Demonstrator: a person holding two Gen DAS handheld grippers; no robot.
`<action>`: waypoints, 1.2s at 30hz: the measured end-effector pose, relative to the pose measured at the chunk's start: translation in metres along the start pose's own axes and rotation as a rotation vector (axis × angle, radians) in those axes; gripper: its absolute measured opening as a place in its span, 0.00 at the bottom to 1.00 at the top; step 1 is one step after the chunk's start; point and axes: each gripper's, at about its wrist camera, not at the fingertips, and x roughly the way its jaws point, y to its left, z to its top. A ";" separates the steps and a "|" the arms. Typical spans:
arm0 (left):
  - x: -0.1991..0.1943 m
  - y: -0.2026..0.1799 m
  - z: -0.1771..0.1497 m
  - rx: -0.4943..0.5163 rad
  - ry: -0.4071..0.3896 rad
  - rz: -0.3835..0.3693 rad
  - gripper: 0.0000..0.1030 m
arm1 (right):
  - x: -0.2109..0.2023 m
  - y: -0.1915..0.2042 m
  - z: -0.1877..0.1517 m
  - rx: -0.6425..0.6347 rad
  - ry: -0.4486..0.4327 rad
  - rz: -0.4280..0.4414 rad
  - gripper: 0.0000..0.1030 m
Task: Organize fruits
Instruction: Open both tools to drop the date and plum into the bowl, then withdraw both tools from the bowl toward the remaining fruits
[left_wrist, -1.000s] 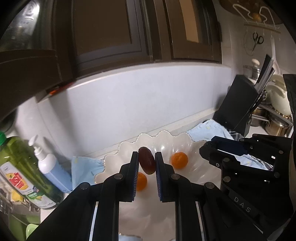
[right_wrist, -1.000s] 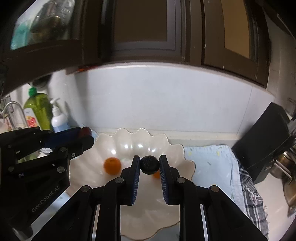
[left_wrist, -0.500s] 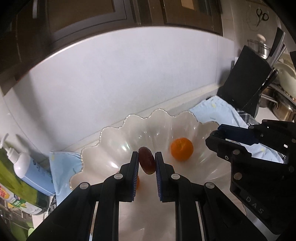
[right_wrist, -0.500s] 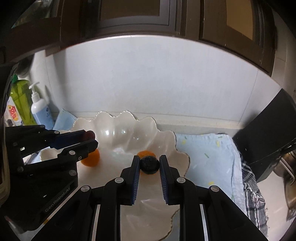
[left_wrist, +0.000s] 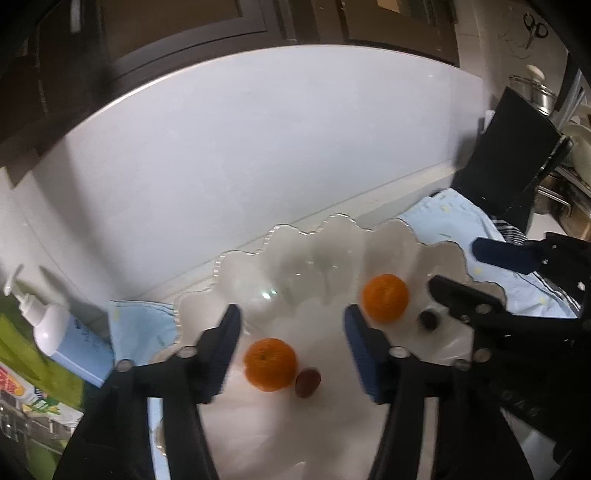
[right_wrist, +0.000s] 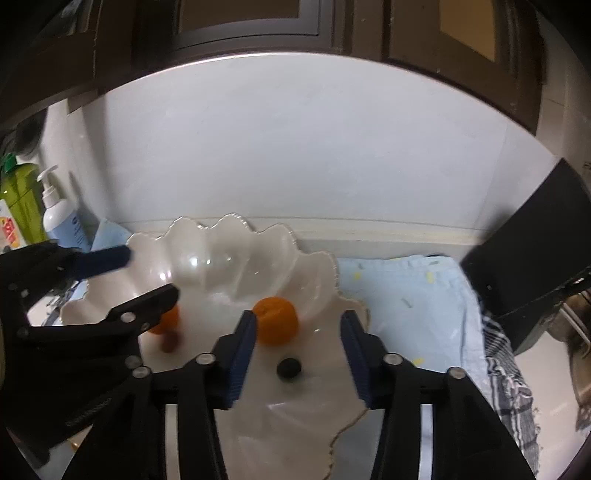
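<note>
The worktop runs along a pale wall, with a blue cloth spread on it. On the cloth sits a white scalloped bowl, and all the fruit lies inside it. To the right stands a black block; to the left a green bottle and a pump bottle stand side by side.

The left claw hangs over the bowl with its jaws spread wide and nothing between them. The right claw is likewise spread wide and empty (each claw also shows at the edge of the other's view).

One orange lies toward the left of the bowl, another orange toward the right, well apart. A small reddish-brown fruit, perhaps a date, though blur makes it hard to say, rests just beside the left orange. A small dark fruit lies near the right orange, on the bowl's floor below the right claw.
</note>
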 end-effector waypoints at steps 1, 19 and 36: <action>-0.002 0.003 -0.001 -0.006 -0.002 0.007 0.64 | -0.001 0.000 0.000 0.002 0.001 -0.008 0.50; -0.066 0.025 -0.008 -0.094 -0.097 0.088 0.93 | -0.049 -0.005 -0.004 0.028 -0.048 -0.076 0.73; -0.154 0.026 -0.033 -0.133 -0.203 0.094 1.00 | -0.134 0.005 -0.016 0.035 -0.160 -0.065 0.73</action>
